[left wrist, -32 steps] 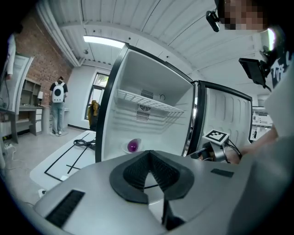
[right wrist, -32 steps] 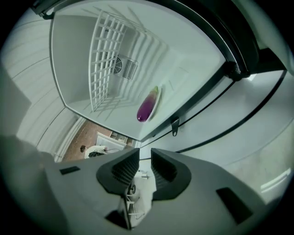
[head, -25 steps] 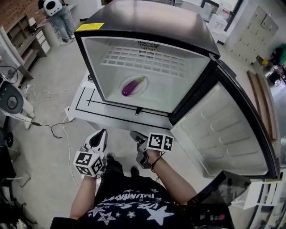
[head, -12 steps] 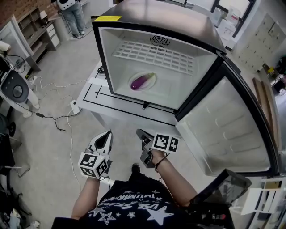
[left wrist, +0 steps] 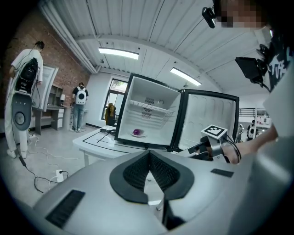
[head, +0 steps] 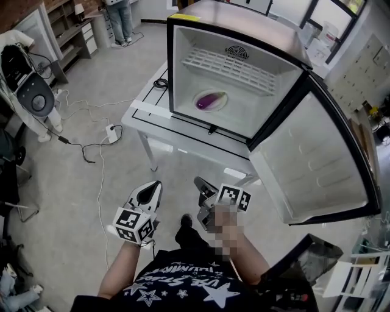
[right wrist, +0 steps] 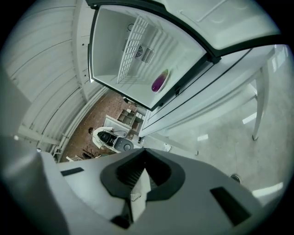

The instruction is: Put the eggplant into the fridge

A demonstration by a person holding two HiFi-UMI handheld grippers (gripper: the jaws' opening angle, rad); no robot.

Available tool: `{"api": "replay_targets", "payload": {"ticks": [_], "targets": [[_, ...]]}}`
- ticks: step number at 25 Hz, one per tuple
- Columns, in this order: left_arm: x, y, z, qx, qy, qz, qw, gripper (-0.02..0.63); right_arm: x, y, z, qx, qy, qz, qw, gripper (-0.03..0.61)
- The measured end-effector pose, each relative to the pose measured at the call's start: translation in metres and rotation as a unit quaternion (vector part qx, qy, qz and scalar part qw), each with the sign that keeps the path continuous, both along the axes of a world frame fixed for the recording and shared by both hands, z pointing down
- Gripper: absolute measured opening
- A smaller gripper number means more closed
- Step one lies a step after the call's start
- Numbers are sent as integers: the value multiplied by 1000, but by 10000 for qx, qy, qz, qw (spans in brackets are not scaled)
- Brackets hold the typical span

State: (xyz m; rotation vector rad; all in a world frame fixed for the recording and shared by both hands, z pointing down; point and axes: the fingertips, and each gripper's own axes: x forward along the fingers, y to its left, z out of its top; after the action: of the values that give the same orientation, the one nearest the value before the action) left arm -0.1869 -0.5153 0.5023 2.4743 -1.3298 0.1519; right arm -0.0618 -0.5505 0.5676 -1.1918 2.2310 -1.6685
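A glossy purple eggplant point(head: 210, 100) lies on a shallow white oval plate point(head: 223, 96) on the floor of a small black, white-lined fridge point(head: 244, 24), well ahead of and above both handheld grippers. The fridge's door point(head: 311, 158) stands swung wide to the right of the right gripper point(head: 200, 183). A white wire shelf point(head: 231, 68) spans the cabinet above the plate, farther from the grippers than the eggplant. The fridge rests on a white table marked with a black outline point(head: 152, 106), its near edge facing the grippers across a stretch of grey concrete floor. The left gripper point(head: 157, 184) hangs low over that floor, its dark ribbed jaws pressed together with nothing between them. In its own view the eggplant shows far off, just above the closed tips. The right gripper, just beside the left and level with it, likewise has its jaws closed and empty. Its view looks up into the open fridge from below, past the underside of the table. To the left of the left gripper a black cable point(head: 91, 146) trails across the floor to a white power strip point(head: 111, 130). A person point(head: 122, 15) stands far beyond at a set of shelves.
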Motion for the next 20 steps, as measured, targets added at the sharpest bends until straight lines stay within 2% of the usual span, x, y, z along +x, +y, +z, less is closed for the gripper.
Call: {"api": "replay_targets", "payload": {"ticks": [11, 20], "targets": [[-5, 110, 3, -36, 79, 20, 10000, 9, -2, 115, 2, -53, 41, -89, 9999, 6], [18, 172, 1, -42, 116, 263, 9996, 9, 14, 185, -4, -97, 20, 3, 10000, 6]]}}
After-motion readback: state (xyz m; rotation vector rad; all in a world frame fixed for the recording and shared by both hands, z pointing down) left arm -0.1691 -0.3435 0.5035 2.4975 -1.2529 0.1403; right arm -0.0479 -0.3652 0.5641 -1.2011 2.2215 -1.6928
